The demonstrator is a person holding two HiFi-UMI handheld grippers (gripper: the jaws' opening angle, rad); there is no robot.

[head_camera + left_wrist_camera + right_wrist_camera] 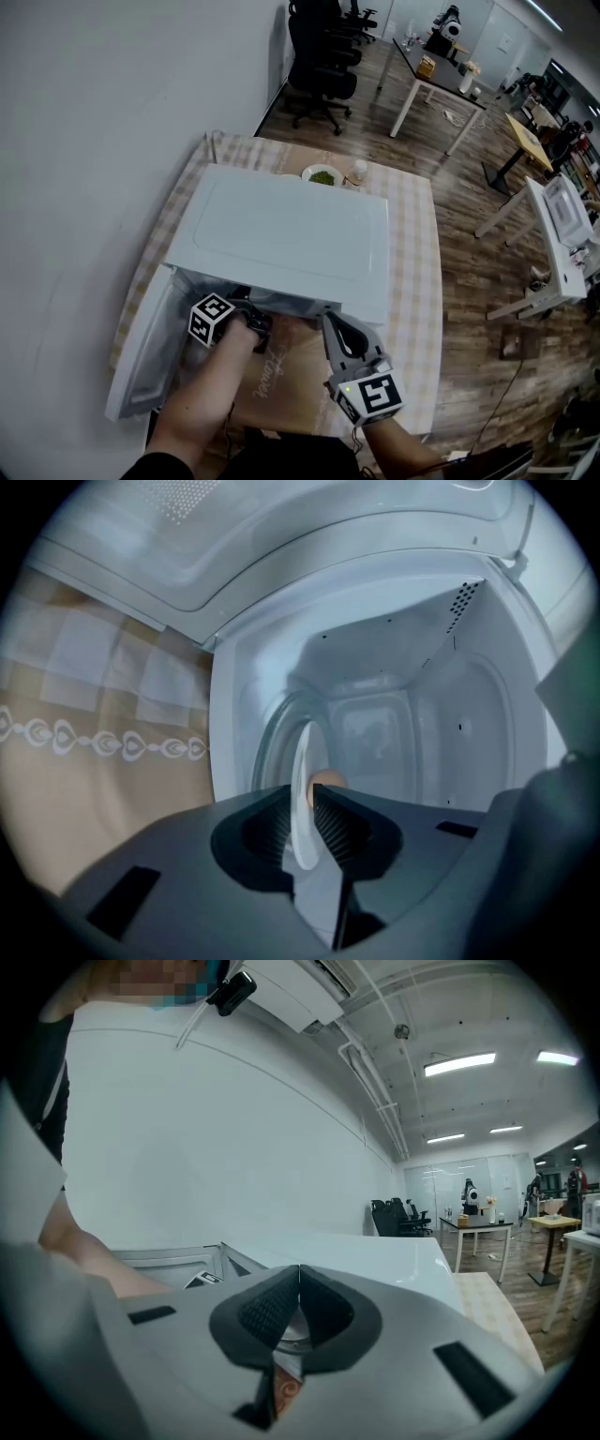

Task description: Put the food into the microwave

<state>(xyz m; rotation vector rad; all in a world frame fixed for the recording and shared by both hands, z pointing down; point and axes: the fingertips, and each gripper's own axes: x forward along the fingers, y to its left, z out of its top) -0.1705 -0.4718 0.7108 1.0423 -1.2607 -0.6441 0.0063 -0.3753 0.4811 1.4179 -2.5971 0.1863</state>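
The white microwave point(281, 234) stands on the checked table, its door point(141, 347) swung open to the left. My left gripper point(251, 323) reaches into the cavity point(412, 714). In the left gripper view the rim of a white plate point(300, 752) lies between the pads of the left gripper point(298, 789), which stand slightly apart. A pale orange piece of food point(328, 780) shows just beyond the tips. My right gripper point(335, 323) hovers outside the microwave's front right corner. In the right gripper view that gripper point(298, 1269) has its pads together with nothing between them.
Behind the microwave sit a small plate of green food point(322, 175) and a little bottle point(356, 172). The checked tablecloth point(412, 262) runs along the microwave's right side. Office chairs point(323, 66) and desks point(441, 70) stand farther back on the wooden floor.
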